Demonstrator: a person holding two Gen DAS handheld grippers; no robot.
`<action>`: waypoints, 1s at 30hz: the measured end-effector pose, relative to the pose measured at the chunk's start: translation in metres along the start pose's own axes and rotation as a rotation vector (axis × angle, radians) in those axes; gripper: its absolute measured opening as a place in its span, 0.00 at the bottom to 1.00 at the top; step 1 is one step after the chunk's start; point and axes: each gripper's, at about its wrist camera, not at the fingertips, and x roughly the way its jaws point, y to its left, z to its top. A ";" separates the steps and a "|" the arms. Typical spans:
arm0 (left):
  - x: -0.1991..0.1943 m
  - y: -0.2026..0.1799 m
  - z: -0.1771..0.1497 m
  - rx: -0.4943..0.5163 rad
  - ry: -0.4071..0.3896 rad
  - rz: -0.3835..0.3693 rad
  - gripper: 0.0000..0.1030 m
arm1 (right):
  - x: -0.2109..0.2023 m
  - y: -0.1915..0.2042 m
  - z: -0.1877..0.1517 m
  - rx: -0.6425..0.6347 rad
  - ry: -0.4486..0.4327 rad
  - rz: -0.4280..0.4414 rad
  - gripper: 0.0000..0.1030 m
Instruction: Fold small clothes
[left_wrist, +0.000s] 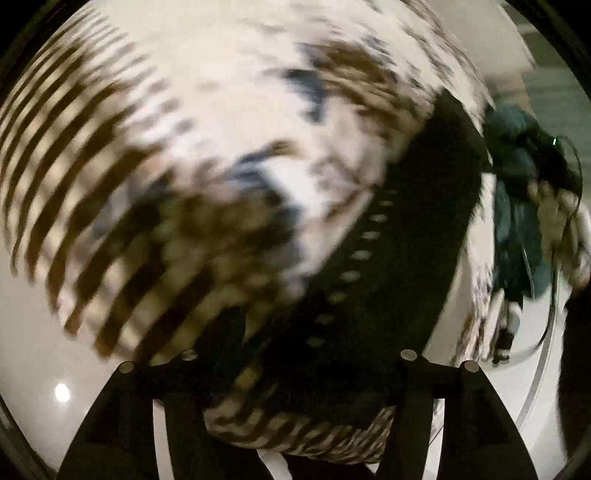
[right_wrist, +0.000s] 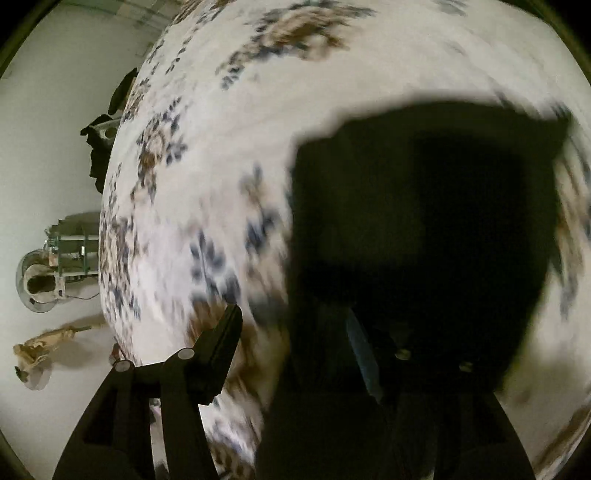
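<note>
White floral cloth with brown-striped border (left_wrist: 229, 122) hangs bunched in the left tongs (left_wrist: 295, 373), clamped on it, above the pale tabletop (left_wrist: 33, 350). Right tongs (right_wrist: 314, 354) are under a black fabric piece (right_wrist: 424, 229), grip state unreadable. Risk: the blurred swing suggests fast motion, so the thick bunch could slip out.

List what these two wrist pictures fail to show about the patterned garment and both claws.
- Left wrist view: motion blur smears the patterned garment; its type and fold state are unreadable.
- Left wrist view: cloth covers the left claw fingertips; grip unclear.
- Right wrist view: a black shape hides one finger of the right claw.
- Both views: garment edges are cut off.
</note>
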 end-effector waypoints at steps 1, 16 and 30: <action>0.003 -0.017 0.012 0.051 0.002 0.006 0.56 | -0.005 -0.012 -0.019 0.022 -0.007 -0.014 0.59; 0.128 -0.222 0.280 0.334 -0.033 -0.017 0.56 | -0.025 -0.204 -0.057 0.395 -0.203 0.026 0.59; 0.144 -0.213 0.333 0.253 -0.109 0.154 0.00 | -0.024 -0.240 -0.020 0.460 -0.217 0.110 0.06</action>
